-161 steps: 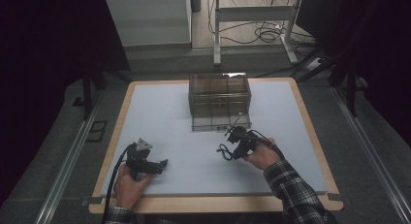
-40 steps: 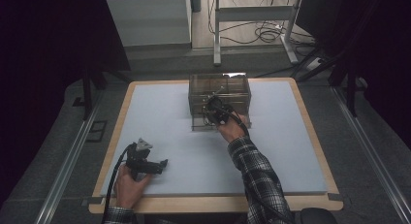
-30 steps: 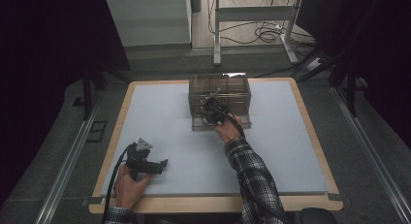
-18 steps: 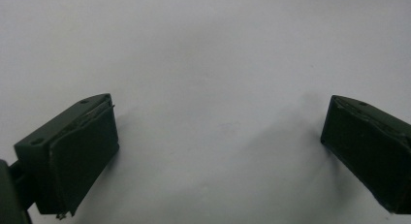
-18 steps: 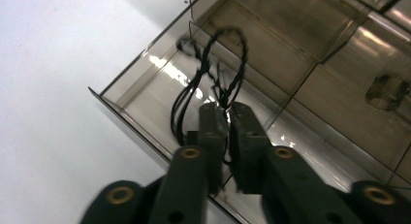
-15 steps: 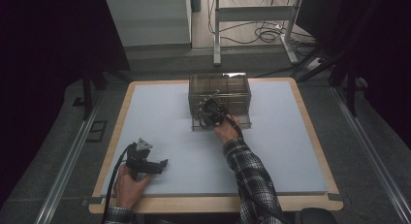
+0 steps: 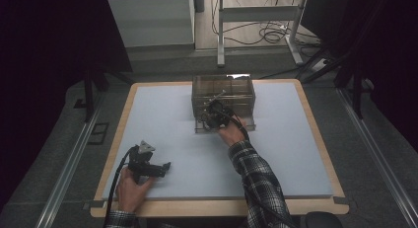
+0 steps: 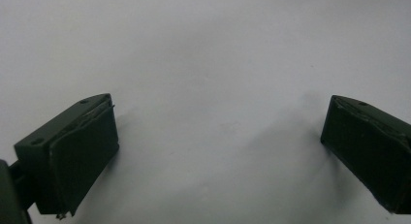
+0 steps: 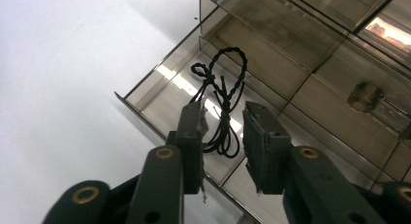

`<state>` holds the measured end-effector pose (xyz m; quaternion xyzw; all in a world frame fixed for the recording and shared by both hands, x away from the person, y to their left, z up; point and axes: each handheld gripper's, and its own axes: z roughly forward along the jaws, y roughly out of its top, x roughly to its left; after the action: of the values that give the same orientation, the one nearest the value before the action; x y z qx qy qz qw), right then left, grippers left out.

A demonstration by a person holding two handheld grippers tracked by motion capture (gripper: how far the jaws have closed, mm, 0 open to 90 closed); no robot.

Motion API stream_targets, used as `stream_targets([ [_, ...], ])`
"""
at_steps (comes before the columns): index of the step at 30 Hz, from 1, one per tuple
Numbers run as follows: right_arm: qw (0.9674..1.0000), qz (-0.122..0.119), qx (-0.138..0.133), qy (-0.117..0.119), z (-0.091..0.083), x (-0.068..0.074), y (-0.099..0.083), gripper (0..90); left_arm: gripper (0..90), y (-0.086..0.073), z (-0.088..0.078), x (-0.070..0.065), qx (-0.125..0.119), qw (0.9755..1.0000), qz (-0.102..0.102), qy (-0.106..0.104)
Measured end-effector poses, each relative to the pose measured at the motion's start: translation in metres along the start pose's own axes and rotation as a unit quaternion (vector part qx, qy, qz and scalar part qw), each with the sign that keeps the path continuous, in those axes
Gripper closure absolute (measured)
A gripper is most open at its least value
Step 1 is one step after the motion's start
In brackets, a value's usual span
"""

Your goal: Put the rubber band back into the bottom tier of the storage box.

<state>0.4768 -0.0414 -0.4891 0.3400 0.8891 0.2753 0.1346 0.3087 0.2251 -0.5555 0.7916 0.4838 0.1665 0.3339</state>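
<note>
A clear brownish drawer cabinet (image 7: 223,87) stands at the table's back middle, with its bottom drawer (image 7: 249,123) pulled out. My right gripper (image 7: 214,117) hangs over that drawer. In the right gripper view a black twisted cord (image 9: 222,83) lies on the floor of the drawer (image 9: 160,83). The right gripper (image 9: 223,112) has just been opening its jaws. The cord shows in the gap below them, and neither pad presses on it. My left gripper (image 7: 148,166) rests at the table's front left. In its own view the left gripper (image 8: 218,136) is wide open over the bare surface.
The pale table (image 7: 172,119) has a wooden rim. Closed drawers (image 9: 339,49) sit above the open one, and one bears a round knob (image 9: 363,95). Dark floor, a metal rail and cables lie beyond the table's edges.
Since the earliest frame my right hand has gone from the table's front right to the cabinet's open drawer. Over the last second it has barely shifted. The left gripper has stayed put.
</note>
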Motion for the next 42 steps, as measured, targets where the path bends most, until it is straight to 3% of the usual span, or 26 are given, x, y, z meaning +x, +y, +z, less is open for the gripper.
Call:
stream_targets([
  [18, 0.9998, -0.015, -0.011, 0.005, -0.018, 0.004, -0.001, 52.4, 0.0, 0.000, 0.000, 0.000, 0.000, 1.0000, 0.000, 0.000],
  [42, 0.9989, -0.037, -0.026, 0.012, -0.036, 0.010, -0.010, 43.1, 0.0, 0.000, 0.000, 0.000, 0.000, 1.0000, 0.000, 0.001],
])
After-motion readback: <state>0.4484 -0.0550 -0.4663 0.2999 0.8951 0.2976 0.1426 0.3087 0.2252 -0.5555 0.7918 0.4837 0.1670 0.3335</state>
